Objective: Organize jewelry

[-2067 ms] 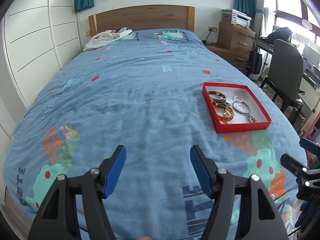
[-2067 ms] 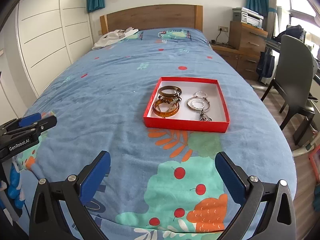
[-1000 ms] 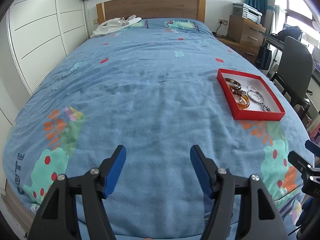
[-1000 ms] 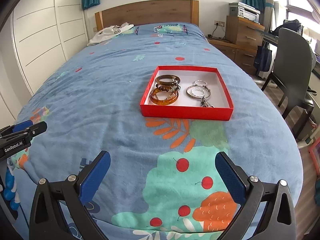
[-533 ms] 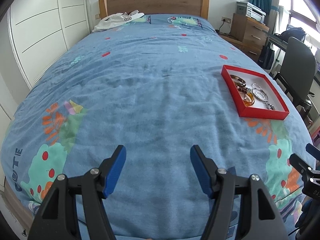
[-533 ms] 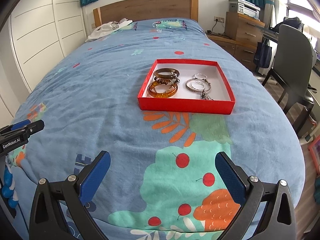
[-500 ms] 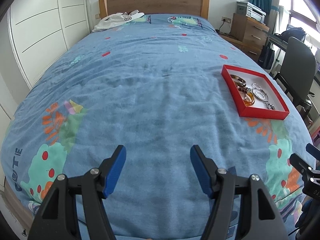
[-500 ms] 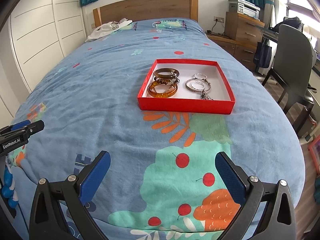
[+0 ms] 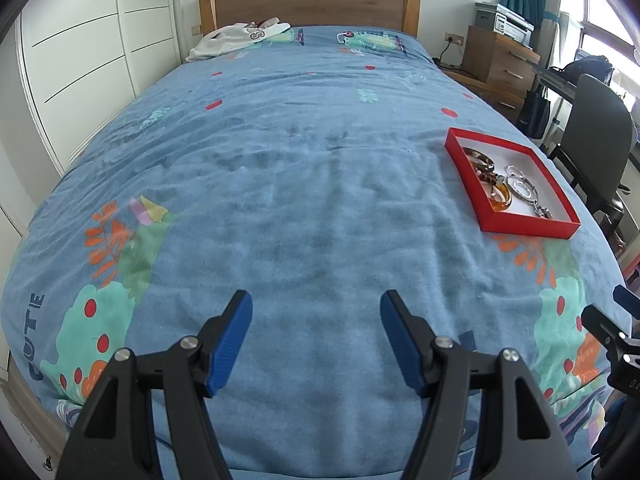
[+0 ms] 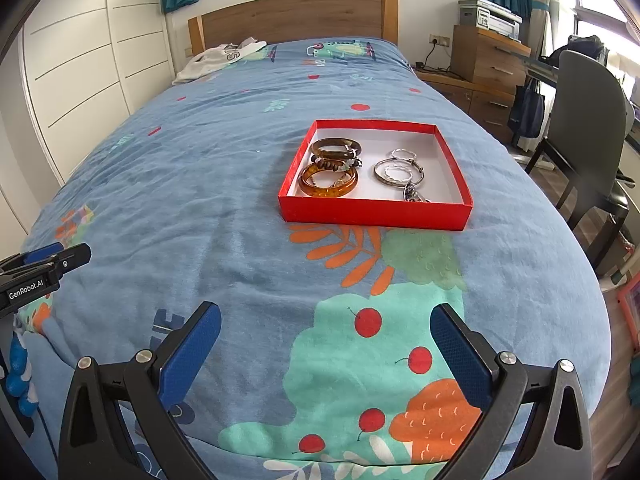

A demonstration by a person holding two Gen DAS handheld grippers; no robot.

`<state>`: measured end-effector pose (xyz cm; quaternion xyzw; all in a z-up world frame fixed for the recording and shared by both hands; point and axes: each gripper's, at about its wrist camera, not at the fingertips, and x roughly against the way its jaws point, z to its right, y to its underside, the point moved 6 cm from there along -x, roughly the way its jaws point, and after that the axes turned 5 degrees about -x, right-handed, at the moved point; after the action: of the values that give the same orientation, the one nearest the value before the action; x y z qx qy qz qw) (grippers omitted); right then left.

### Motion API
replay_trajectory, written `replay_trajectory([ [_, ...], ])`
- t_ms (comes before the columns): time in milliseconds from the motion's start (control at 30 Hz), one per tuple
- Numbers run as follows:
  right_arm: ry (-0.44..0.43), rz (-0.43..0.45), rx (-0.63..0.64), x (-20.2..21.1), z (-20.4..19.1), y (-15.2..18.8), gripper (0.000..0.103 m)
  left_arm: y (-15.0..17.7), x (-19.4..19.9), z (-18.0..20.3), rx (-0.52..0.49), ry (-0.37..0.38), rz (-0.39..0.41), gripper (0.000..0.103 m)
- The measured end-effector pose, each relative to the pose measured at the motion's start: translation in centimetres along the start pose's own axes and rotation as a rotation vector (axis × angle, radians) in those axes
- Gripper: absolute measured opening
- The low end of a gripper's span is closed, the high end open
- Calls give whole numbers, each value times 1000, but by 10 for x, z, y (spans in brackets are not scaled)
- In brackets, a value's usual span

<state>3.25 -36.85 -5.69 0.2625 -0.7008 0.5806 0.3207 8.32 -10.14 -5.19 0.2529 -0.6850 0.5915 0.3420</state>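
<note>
Blue patterned bedspread (image 10: 224, 184) covers a bed with a wooden headboard (image 10: 294, 16), and a white garment (image 10: 218, 58) lies at its head corner. Toward the bed's right edge sits a red tray (image 10: 374, 212) holding amber bangles (image 10: 328, 184) beside silver rings (image 10: 396, 172). Nothing lies between it and the right gripper (image 10: 325, 334), whose fingers are spread and empty. The left gripper (image 9: 316, 330) hovers over bare bedspread near the foot edge, likewise released. A grey chair (image 10: 586, 120) and wooden drawers (image 10: 486, 60) stand alongside.
</note>
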Motion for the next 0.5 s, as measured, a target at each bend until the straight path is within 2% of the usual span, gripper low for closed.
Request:
replay_trajectory([
  [500,-2,0,-3,0,0,1,102,9,-4,0,0,11,-10,65],
])
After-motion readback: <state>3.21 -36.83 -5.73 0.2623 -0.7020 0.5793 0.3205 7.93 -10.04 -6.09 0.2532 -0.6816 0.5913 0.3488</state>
